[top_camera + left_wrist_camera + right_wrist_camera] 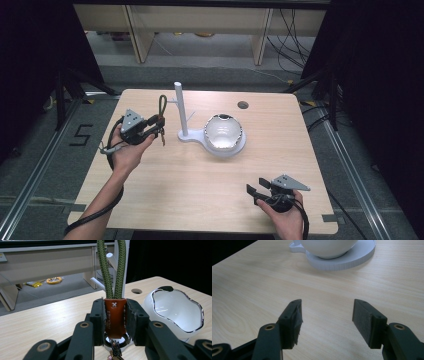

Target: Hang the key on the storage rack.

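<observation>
Nearest the person, at the table's [190, 200] front right corner, the right hand holds the right gripper [256, 192] low over the pale wood, its black jaws pointing left and spread wide with nothing between them; the right gripper view looks along the same jaws [326, 320], parted over bare wood grain. Farther in, on the left side of the table, the left hand [127, 150] holds the left gripper [159, 126] raised, pointing right toward the middle of the table. Its jaws are pressed together on a keychain strap [162, 112]: in the left gripper view the two pads [135, 320] squeeze a brown leather tab [114, 317] stitched with a small white cross, and a doubled olive-green braided cord [111, 267] rises straight up from the tab and out of the top of the picture. Metal ring hardware [115, 350] hangs below the tab. Just beyond the strap stands a white stand [181, 107], an upright post with short side pegs on a flat white base [240, 147]. On the round end of that base sits a white bowl [223, 131] with a wavy, silver-edged rim. Behind it, near the table's far edge, is a small round cable hole [243, 105].
</observation>
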The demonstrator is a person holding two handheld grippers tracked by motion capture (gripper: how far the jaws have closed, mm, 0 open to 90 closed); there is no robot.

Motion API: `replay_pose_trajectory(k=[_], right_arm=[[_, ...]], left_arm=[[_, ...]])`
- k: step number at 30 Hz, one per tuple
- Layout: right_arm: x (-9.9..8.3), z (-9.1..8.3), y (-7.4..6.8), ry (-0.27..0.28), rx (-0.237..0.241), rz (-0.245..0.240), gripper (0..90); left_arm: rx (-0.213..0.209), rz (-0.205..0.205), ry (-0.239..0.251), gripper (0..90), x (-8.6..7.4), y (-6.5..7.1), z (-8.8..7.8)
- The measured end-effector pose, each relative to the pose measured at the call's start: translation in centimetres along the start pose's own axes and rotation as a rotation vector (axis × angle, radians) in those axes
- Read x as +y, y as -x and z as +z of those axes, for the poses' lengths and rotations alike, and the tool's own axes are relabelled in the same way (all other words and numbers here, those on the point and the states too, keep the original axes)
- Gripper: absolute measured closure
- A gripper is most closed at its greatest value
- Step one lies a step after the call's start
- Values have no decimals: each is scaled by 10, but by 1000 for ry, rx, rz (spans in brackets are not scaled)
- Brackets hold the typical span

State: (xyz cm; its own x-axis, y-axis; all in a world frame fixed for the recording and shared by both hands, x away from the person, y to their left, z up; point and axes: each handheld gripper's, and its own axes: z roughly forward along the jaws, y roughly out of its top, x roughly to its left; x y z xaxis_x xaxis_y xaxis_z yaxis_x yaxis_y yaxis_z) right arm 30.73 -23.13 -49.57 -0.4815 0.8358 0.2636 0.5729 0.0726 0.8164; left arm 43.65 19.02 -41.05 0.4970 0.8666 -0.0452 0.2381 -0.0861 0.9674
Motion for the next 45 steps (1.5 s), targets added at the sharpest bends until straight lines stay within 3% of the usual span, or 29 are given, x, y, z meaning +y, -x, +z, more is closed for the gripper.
replay_pose_trajectory(k=[1,2,4,5,14,18,19,43,44,45], right_arm=[[0,-1,0,-6,-2,3,419],[1,0,3,1,-6,-37,418],[1,0,3,1,-5,-36,419],[1,-2,-2,-26,-18,11,418],[1,0,1,-2,-3,-16,418],[0,-1,-1,-12,-7,5,418],[1,0,3,0,-5,-37,418],[1,0,3,3,-11,-47,417],[0,-1,0,-10,0,3,417],[0,-1,2,-3,-5,-23,417]], left_arm=[[-1,0,-1,689,1,0,1],[1,0,-3,689,1,1,1],[-4,3,-5,689,1,1,3],[-3,3,-8,689,2,1,3],[-2,4,-14,689,4,2,10],[-4,2,-16,689,5,2,12],[-2,1,-17,689,5,1,13],[-6,-23,-46,688,0,1,27],[-5,-23,-47,688,0,1,27],[-6,-22,-47,688,0,1,28]])
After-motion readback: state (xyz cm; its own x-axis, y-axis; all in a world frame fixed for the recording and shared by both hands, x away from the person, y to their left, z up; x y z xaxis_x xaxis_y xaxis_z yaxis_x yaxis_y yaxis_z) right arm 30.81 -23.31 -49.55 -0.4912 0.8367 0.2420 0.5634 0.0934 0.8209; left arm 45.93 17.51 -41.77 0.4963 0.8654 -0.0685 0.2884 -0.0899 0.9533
